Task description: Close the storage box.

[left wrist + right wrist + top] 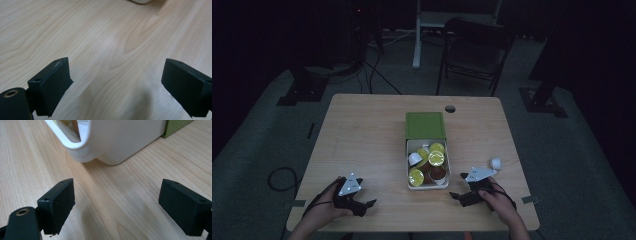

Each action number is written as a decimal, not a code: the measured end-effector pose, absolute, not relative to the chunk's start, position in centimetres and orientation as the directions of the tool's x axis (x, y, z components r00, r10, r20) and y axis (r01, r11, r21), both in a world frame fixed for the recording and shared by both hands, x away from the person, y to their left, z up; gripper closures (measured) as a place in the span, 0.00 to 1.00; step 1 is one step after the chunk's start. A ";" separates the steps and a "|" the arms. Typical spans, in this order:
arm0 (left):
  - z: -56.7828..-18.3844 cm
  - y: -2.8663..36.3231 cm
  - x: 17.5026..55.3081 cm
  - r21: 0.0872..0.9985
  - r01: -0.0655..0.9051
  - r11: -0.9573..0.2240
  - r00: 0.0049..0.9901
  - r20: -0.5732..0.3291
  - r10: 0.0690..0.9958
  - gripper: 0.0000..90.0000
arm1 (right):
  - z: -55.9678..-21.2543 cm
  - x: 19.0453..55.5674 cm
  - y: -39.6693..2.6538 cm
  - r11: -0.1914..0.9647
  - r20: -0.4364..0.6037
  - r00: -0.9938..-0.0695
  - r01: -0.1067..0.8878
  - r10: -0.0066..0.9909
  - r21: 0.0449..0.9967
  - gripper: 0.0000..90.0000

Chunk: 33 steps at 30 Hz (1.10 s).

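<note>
since both grippers rest low on the table with jaws spread wide and nothing between them, the right gripper (460,195) should lead: it faces the near corner of the white tray (117,150) of capsules (436,158). a loose white capsule (495,163), probably, lies just behind it. the left gripper (364,205) can wait, well apart from the tray.
</note>
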<state>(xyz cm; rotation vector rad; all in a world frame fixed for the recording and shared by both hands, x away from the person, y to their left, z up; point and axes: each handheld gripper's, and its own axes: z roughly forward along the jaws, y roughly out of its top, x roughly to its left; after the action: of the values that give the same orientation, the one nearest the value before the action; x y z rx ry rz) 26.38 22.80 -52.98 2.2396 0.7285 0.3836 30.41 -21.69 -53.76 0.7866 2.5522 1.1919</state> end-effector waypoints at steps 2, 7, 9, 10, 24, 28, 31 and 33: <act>-53.0 22.5 26.4 0.730 0.375 -0.572 0.806 0.049 0.590 0.10 | -53.7 30.4 -21.7 0.517 0.035 -0.828 0.382 0.560 0.766 0.15; -53.0 21.8 26.6 0.743 0.363 -0.563 0.807 0.051 0.588 0.10 | -53.5 30.3 -21.7 0.511 0.031 -0.825 0.378 0.564 0.772 0.15; -52.9 21.5 26.6 0.750 0.350 -0.562 0.815 0.052 0.578 0.10 | -53.5 30.3 -21.6 0.500 0.041 -0.818 0.390 0.574 0.773 0.15; -52.9 21.3 26.6 0.756 0.345 -0.556 0.816 0.050 0.575 0.10 | -53.5 30.4 -21.5 0.491 0.048 -0.813 0.397 0.581 0.776 0.14; -52.4 18.3 26.7 0.795 0.285 -0.536 0.860 0.035 0.510 0.10 | -52.7 30.5 -21.2 0.447 0.064 -0.796 0.402 0.602 0.799 0.14; -52.0 17.7 26.8 0.811 0.277 -0.515 0.855 0.036 0.517 0.10 | -52.5 30.5 -21.1 0.437 0.070 -0.795 0.402 0.602 0.804 0.14; -51.7 17.4 27.0 0.823 0.266 -0.502 0.855 0.039 0.518 0.10 | -52.3 30.6 -21.0 0.429 0.075 -0.795 0.401 0.602 0.809 0.14; -51.6 17.3 27.2 0.828 0.269 -0.491 0.856 0.029 0.516 0.10 | -52.2 30.6 -21.0 0.423 0.077 -0.795 0.398 0.601 0.814 0.14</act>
<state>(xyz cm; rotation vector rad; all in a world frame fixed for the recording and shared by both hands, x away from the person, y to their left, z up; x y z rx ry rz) 27.17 17.26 -51.59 2.1090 0.5698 0.3414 30.63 -20.99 -52.15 0.8765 2.4511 1.3086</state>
